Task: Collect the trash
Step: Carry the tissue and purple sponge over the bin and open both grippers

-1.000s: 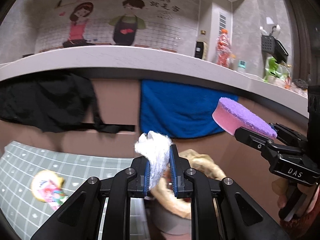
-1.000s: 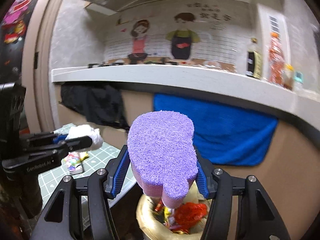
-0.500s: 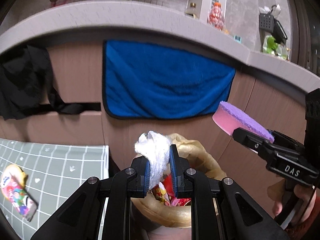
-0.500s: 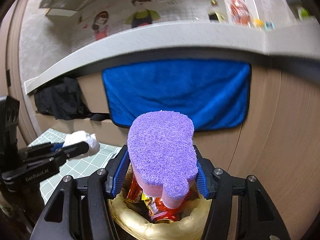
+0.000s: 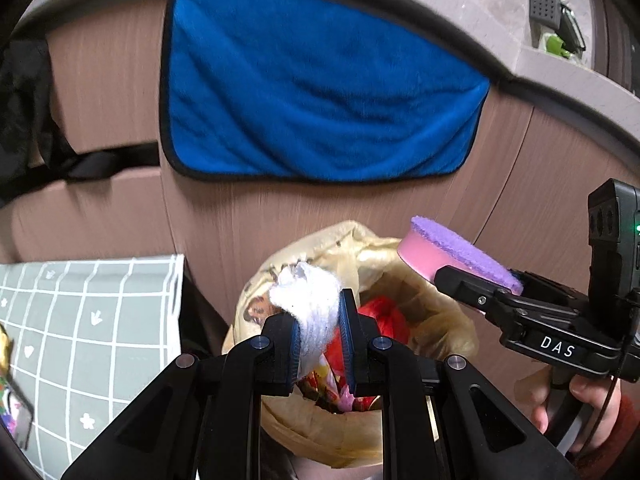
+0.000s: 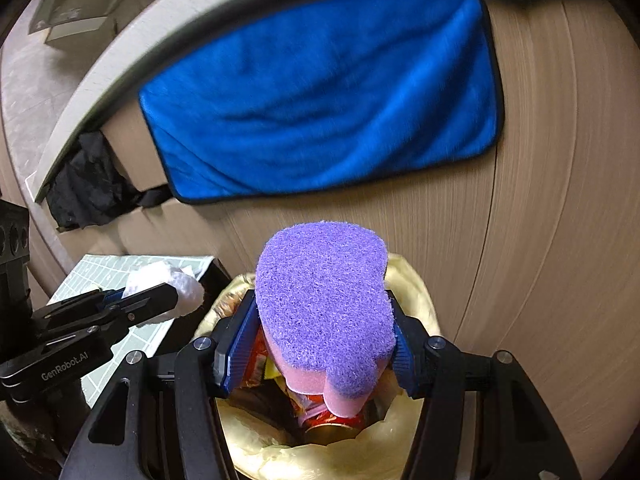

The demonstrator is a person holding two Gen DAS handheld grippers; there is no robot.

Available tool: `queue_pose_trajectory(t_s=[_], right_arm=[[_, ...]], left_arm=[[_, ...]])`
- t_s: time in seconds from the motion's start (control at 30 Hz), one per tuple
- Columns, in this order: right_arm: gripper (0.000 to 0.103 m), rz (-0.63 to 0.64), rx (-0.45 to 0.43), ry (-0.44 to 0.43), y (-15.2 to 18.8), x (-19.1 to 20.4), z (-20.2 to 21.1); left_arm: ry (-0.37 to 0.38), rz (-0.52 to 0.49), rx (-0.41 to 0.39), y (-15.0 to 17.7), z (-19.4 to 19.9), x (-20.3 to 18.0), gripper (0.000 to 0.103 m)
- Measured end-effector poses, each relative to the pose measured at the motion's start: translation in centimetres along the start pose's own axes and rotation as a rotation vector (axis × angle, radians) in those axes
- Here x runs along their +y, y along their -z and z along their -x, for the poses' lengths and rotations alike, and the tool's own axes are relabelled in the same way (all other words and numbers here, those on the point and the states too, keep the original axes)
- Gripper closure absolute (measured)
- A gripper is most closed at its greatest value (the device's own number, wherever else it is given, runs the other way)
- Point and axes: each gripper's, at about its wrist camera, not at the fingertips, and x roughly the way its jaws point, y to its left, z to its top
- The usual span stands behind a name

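Note:
My left gripper (image 5: 320, 344) is shut on a white crumpled tissue (image 5: 310, 300) and holds it over the near-left rim of a trash bin lined with a yellowish bag (image 5: 424, 276). My right gripper (image 6: 320, 344) is shut on a purple-and-pink sponge (image 6: 324, 304) and holds it over the bin's opening (image 6: 416, 292). The bin holds red and colourful wrappers (image 5: 380, 312). The sponge also shows in the left wrist view (image 5: 452, 256), and the tissue in the right wrist view (image 6: 168, 284).
A blue towel (image 5: 320, 88) hangs on the brown cabinet front behind the bin. A table with a grey grid mat (image 5: 80, 320) stands to the bin's left, with a colourful wrapper (image 5: 8, 400) at its edge. A black cloth (image 6: 88, 188) hangs further left.
Both grippers have tilted downward and come closer over the bin, still holding the tissue and the sponge. The bin's contents now show below them.

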Motion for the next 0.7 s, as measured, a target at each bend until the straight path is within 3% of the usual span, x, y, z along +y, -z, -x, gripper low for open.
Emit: queue_pose_trajectory(t_s=[0.53,0.63,0.7], right_arm=[[0.048,-0.054,0.085,0.004,1.7,-1.8,-3.7],[0.047,-0.05,0.093,0.019,1.8,-1.8,-3.9],[0.046,-0.04,0.097,0.035,1.8,-1.5,-4.1]], left_arm=[[0.063,0.047,0.115,0.8,-4.6,1.2,0.084],[0.106,0.059,0.139,0.7,-5.1,1.3,0.067],[0.128,0.081,0.144,0.7,-5.1,1.5,0.045]])
